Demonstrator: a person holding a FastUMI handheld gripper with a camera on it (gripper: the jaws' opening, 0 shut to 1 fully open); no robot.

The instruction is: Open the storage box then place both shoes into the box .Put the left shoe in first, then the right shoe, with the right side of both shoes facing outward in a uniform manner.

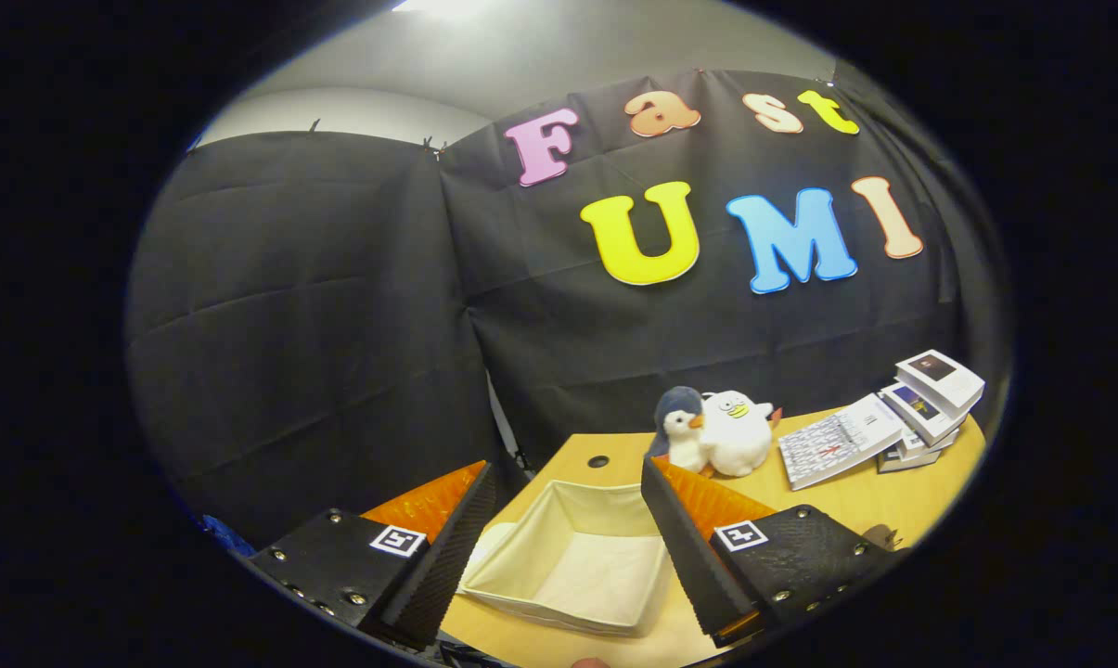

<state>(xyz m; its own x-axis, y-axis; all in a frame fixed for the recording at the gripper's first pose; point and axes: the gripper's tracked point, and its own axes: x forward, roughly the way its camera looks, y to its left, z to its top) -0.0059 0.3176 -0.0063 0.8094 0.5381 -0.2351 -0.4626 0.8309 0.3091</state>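
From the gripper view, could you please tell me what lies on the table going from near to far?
Open cream fabric storage box between the gripper fingers → two plush toys → calendar → stacked booklets.

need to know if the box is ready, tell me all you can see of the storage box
The storage box is a cream, soft-sided fabric bin, square, open at the top and nothing inside it. It sits upright on the wooden table, seen between the fingers of the open gripper, which hold nothing. Plush toys stand beyond it, apart.
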